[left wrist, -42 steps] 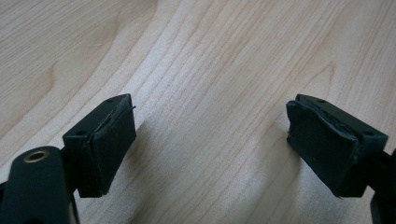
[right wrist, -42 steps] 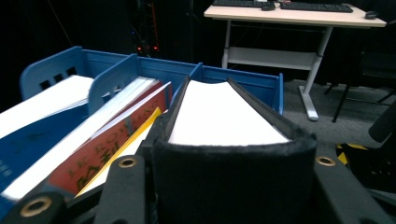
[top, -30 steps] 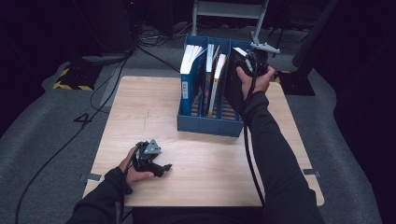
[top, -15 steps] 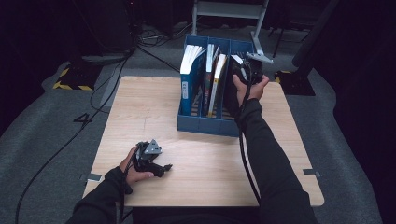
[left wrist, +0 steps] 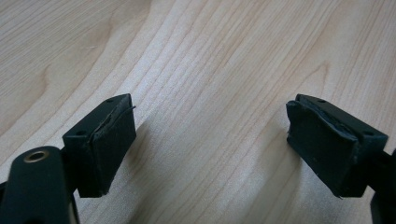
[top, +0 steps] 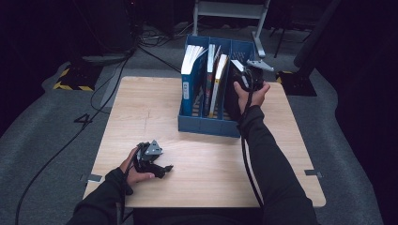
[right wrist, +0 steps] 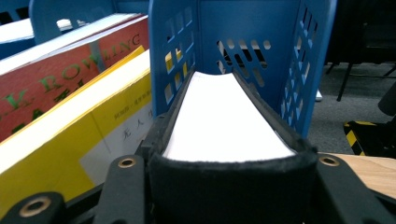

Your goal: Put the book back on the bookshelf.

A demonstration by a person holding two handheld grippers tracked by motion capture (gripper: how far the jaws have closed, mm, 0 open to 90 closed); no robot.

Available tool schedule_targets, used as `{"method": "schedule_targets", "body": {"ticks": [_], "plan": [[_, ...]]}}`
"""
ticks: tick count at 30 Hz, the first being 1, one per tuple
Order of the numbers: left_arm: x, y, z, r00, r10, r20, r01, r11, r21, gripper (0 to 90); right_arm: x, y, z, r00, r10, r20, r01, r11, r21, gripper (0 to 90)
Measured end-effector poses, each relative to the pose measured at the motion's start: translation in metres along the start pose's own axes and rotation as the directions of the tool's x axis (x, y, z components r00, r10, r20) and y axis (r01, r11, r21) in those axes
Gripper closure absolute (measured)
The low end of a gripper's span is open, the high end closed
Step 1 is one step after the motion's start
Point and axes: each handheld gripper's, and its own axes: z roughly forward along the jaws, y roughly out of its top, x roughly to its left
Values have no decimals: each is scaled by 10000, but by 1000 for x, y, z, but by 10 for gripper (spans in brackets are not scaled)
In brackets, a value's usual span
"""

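Note:
A blue divided file rack [top: 206, 125] stands at the far middle of the wooden table [top: 155, 108]. My right gripper [top: 246, 77] is shut on a black-covered book [top: 232, 93], which stands spine up in the rack's rightmost compartment. In the right gripper view the book's white page edge [right wrist: 224, 121] runs away from me between the blue perforated walls [right wrist: 252, 28], with the jaws pressed on both covers. My left gripper [top: 162, 169] lies on the table near the front left. Its pads [left wrist: 114, 140] stand wide apart over bare wood, with nothing between them.
A yellow book [right wrist: 70, 135] and a red one [right wrist: 60, 79] fill the compartment beside the black book, and white-paged books [top: 192, 61] stand in the rack's left part. A cable [top: 248, 164] trails from the right gripper along the sleeve. Beyond the table are dark floor and a metal stand [top: 230, 11].
The right hand has sunk with the black book, which now sits lower in the rightmost compartment. The left hand and its gripper have stayed where they were.

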Motion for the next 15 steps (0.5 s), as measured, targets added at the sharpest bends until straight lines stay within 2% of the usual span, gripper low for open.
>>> {"method": "schedule_targets", "body": {"ticks": [15], "plan": [[-1, 0, 0, 10000, 30, 24, -30, 10000, 3, 154, 0, -14, -25, 9963, -714, -488, 738, 9961, 491, 507]]}}
